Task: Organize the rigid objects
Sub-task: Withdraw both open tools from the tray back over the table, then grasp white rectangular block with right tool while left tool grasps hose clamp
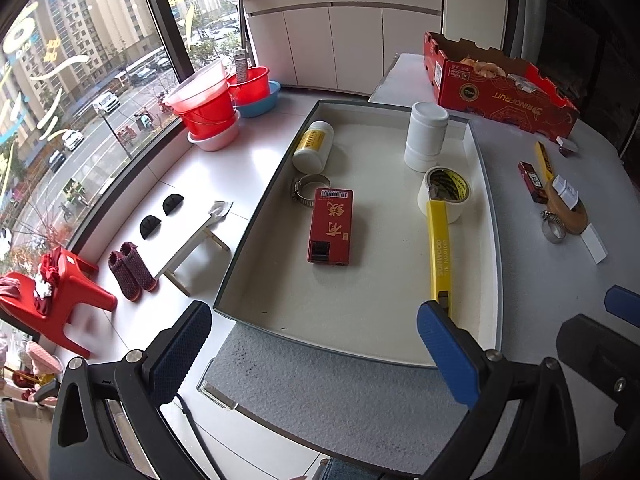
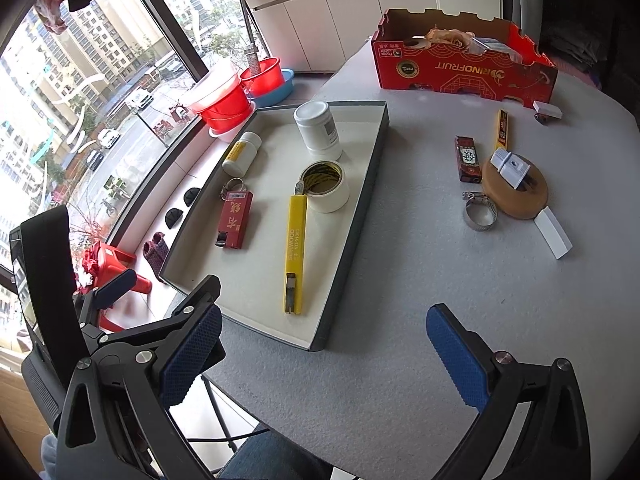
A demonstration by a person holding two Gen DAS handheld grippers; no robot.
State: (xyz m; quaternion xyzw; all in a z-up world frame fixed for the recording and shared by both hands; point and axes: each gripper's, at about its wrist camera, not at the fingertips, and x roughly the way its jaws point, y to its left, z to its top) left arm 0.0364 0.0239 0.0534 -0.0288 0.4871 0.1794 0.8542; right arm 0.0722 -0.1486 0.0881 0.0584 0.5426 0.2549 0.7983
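Observation:
A shallow tray on the grey table holds a white jar, a small yellow-label bottle, a tape roll, a yellow utility knife, a red box and a hose clamp. Outside the tray lie a brown tape roll, a second clamp, a small red box and a yellow knife. My left gripper and right gripper are open and empty near the table's front edge.
A red cardboard fruit box stands at the table's back. White blocks lie beside the brown tape. Left of the table are a window, red basins, a stool and a red chair.

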